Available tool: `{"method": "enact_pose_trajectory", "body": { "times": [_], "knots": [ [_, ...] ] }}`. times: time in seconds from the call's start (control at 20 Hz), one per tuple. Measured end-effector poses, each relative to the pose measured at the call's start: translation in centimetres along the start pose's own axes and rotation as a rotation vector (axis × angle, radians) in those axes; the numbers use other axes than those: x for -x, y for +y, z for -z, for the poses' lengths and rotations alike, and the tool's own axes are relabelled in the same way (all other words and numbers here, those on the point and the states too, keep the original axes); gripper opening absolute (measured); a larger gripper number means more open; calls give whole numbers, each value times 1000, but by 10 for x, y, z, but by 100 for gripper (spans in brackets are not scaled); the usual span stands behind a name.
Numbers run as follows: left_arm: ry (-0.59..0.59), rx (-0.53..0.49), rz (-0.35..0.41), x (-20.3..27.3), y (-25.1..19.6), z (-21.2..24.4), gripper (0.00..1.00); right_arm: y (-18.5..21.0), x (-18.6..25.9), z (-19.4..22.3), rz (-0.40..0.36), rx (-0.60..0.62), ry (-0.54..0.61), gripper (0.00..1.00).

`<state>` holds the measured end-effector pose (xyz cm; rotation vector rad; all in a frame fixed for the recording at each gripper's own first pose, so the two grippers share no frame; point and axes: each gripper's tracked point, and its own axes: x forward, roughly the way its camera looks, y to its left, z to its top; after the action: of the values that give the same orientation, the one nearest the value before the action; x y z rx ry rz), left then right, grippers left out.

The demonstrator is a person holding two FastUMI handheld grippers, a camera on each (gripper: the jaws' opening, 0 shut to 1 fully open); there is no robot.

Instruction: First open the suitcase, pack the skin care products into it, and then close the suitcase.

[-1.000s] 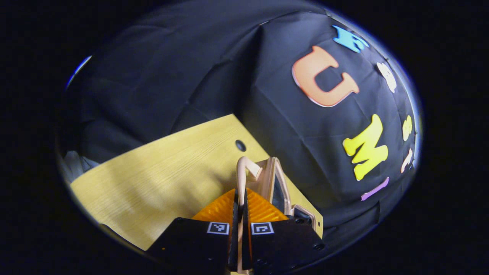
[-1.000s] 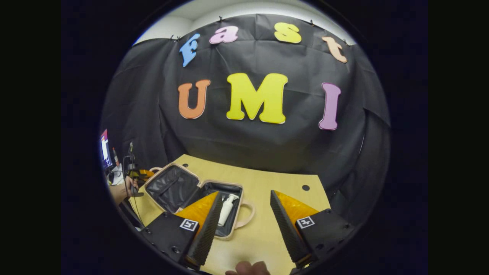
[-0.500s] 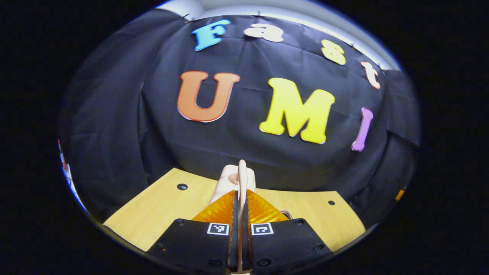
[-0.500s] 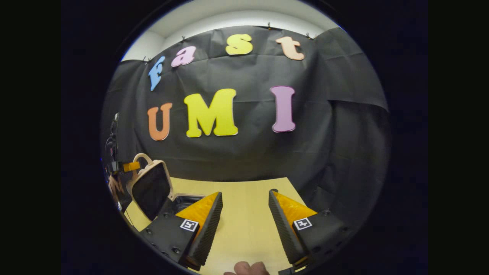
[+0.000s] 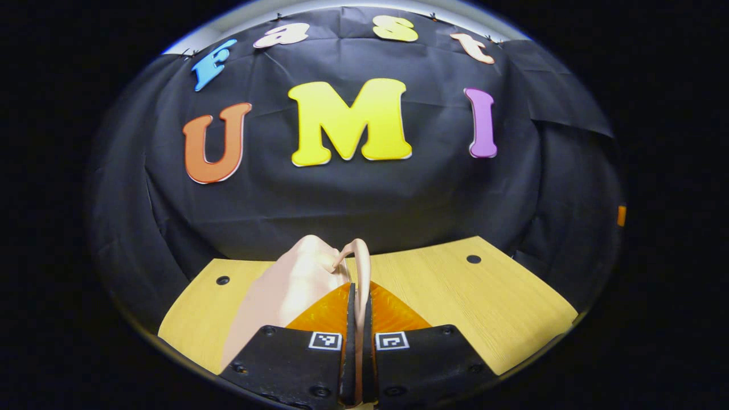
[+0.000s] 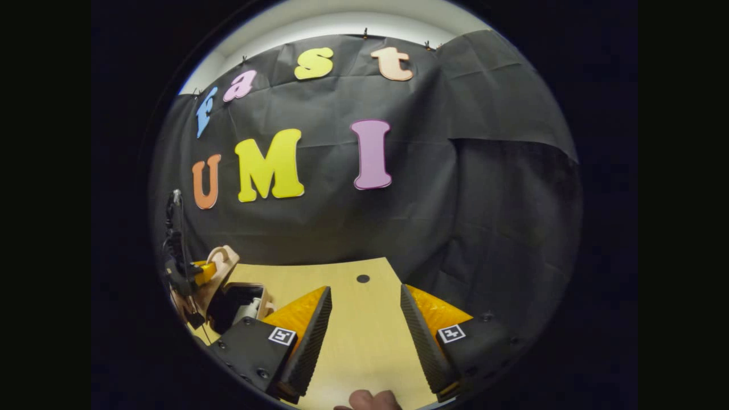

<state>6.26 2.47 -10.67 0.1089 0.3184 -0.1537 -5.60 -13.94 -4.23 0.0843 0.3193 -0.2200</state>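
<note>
My left gripper [image 5: 357,291] is shut on the thin handle [image 5: 360,254] of the beige suitcase lid [image 5: 285,285], whose smooth outer shell slopes down to the left of my fingers. In the right gripper view the suitcase [image 6: 259,296] sits at the far left of the table. Its lid [image 6: 223,266] is raised and leaning over the dark-lined base, with the left gripper [image 6: 200,270] at its top. A white bottle [image 6: 248,310] lies inside the base. My right gripper [image 6: 364,290] hangs open over bare table, right of the suitcase, holding nothing.
The light wooden table [image 5: 484,302] has small round holes [image 6: 363,278] near its back edge, and the black cloth wall stands close behind. A fingertip [image 6: 367,398] of the holding hand peeks in at the bottom of the right gripper view. Cables hang by the table's left.
The lid has swung up from lying flat and now leans over the base, carried by my left gripper on its handle. My right gripper has turned to the right, staying open.
</note>
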Motion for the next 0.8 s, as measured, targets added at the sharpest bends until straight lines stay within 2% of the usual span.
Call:
{"method": "enact_pose_trajectory", "body": {
  "times": [0.2, 0.35, 0.6, 0.8],
  "knots": [
    [121, -115, 26, -29, -52, 56, 8, -39, -5, 10, 50, 12, 37, 72],
    [179, -153, 21, -40, -65, 84, 8, -58, -6, 18, 79, 9, 63, 72],
    [229, -218, 2, -50, -75, 106, 8, -80, -13, 29, 111, -1, 97, 72],
    [263, -214, -4, -53, -82, 117, 13, -79, -21, 32, 99, -2, 107, 72]
  ]
}}
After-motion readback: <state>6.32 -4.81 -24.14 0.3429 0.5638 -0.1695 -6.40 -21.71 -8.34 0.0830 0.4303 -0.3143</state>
